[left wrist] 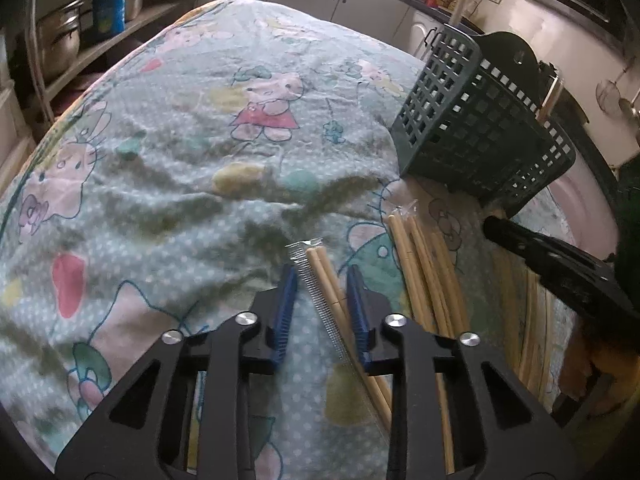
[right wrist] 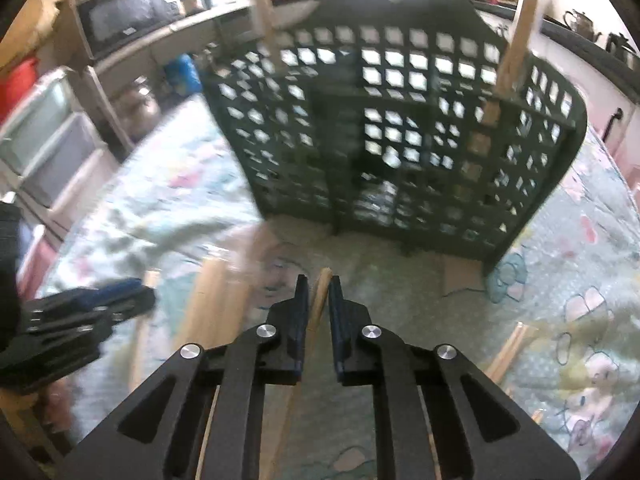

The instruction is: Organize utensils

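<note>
A wrapped pair of wooden chopsticks (left wrist: 326,280) lies on the cartoon-print cloth (left wrist: 200,140) between the blue pads of my left gripper (left wrist: 322,276). The right pad is against the sticks and the left pad stands a little off them, so the gripper is open. My right gripper (right wrist: 319,284) is shut on a wooden chopstick (right wrist: 322,280) whose tip pokes out past the pads. Just ahead of it stands the dark green lattice utensil basket (right wrist: 400,128) (left wrist: 480,128), with chopsticks (right wrist: 512,60) upright inside. Several loose chopsticks (left wrist: 424,264) lie between the two grippers.
More chopsticks (right wrist: 508,348) lie on the cloth to the right, and a cardboard scrap (right wrist: 460,276) sits at the basket's foot. Shelves with steel pots (left wrist: 60,40) run along the left, a microwave (right wrist: 120,8) and drawers (right wrist: 48,140) stand beyond the table edge.
</note>
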{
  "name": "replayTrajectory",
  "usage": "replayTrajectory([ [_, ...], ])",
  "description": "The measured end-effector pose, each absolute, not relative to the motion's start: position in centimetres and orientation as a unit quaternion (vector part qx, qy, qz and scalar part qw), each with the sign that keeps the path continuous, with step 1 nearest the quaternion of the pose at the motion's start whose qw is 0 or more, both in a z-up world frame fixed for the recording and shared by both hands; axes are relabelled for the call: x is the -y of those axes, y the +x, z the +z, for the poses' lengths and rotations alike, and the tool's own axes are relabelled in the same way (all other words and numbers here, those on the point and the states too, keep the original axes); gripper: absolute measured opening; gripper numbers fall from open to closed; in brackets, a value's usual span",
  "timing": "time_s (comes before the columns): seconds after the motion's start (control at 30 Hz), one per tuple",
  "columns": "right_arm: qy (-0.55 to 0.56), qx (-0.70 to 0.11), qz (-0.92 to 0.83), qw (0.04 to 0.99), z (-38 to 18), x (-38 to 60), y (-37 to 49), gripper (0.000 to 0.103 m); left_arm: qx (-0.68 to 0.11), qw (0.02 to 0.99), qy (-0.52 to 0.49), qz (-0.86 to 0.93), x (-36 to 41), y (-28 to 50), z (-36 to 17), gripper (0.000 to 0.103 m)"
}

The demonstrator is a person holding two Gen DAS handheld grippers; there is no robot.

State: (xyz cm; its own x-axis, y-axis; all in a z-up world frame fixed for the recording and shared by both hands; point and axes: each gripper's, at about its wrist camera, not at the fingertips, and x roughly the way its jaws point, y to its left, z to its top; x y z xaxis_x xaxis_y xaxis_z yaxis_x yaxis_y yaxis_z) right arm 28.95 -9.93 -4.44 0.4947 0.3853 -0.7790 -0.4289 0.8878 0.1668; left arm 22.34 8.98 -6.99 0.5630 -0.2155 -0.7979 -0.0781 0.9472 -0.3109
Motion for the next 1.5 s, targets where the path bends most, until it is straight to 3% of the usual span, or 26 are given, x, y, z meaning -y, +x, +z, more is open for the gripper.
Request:
replayTrajectory([
  [0.23, -0.003, -0.411, 0.290, 0.864, -1.0, 9.8, 27.1, 0.007, -0.463, 0.865, -0.189, -0.044, -9.9, 22.2, -6.8, 0.005],
  [1.5, 0.084, -0.235, 0.279, 0.927, 10.1, 21.1, 21.4, 0.006, -0.295, 0.939, -0.121, -0.133, -2.3, 23.3, 10.1, 0.001],
])
